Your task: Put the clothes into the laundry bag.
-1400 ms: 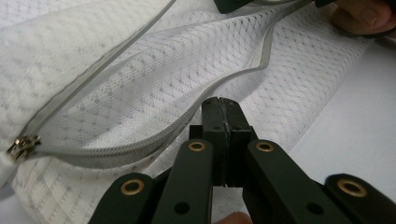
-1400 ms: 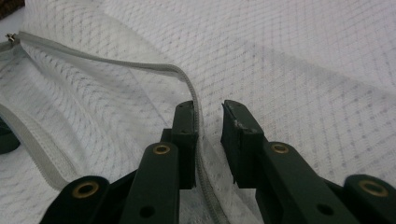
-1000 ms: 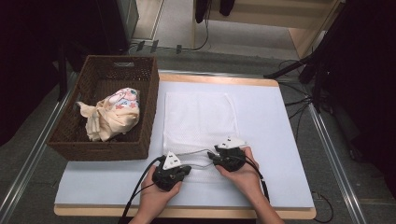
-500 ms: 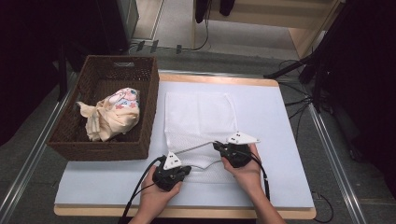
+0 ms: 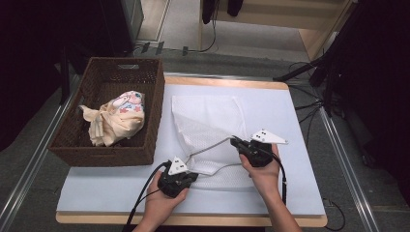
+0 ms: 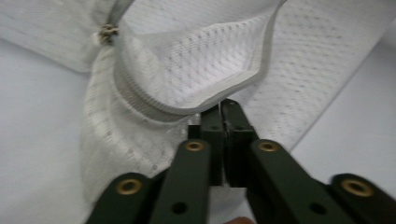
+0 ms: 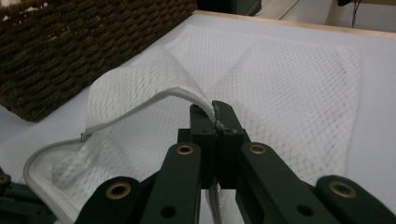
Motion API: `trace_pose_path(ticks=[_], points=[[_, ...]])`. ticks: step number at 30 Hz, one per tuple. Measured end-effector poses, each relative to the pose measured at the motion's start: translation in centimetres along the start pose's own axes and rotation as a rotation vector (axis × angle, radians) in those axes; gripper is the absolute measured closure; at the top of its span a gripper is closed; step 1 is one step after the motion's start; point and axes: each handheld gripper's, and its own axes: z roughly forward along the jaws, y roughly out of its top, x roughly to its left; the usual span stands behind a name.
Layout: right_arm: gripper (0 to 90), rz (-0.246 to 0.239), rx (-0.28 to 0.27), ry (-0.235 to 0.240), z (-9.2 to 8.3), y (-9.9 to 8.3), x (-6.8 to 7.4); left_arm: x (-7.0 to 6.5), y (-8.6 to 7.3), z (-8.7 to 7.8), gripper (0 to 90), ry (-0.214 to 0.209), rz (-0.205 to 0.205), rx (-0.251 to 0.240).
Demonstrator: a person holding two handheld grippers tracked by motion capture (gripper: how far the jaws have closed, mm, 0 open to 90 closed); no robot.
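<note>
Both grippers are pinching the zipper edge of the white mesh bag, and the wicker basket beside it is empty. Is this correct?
Not entirely. The basket is not empty: the high view shows a bundled cream cloth lying in it. The rest holds: the left gripper and right gripper each pinch the zipper edge of the mesh bag.

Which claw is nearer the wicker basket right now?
Left. The left claw sits just off the near right corner of the basket, pinching the mesh bag. The right claw holds the bag's zip edge farther right.
</note>
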Motion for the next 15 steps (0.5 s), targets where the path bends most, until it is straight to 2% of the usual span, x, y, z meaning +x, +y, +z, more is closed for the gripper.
trace_pose_path(ticks=[4, 6, 8, 9, 10, 13, 15], points=[[88.9, -0.028, 0.024, 0.001, 0.5, -0.6, 0.6, 0.1, 0.0, -0.7, 65.1, -0.009, 0.006, -0.057], [88.8, -0.035, 0.033, 0.004, 0.6, -0.9, 0.7, 0.0, 0.1, -0.9, 56.6, -0.022, 0.023, -0.074], [88.8, -0.041, 0.035, 0.003, 0.8, -1.2, 0.8, -0.2, 0.4, -1.2, 44.4, -0.004, 0.056, -0.055], [88.8, -0.047, 0.042, 0.001, 0.8, -1.4, 1.0, -0.3, 0.6, -1.4, 32.7, -0.011, 0.059, -0.054], [88.8, -0.047, 0.042, 0.001, 0.8, -1.4, 1.0, -0.3, 0.7, -1.7, 32.7, -0.013, 0.059, -0.066], [88.7, -0.051, 0.046, 0.004, 1.0, -1.6, 1.1, -0.2, 1.3, -2.9, 15.9, -0.048, 0.082, -0.105], [88.7, -0.06, 0.05, 0.005, 1.1, -1.7, 1.2, -0.2, 1.6, -3.8, 14.4, -0.031, 0.088, -0.127]])
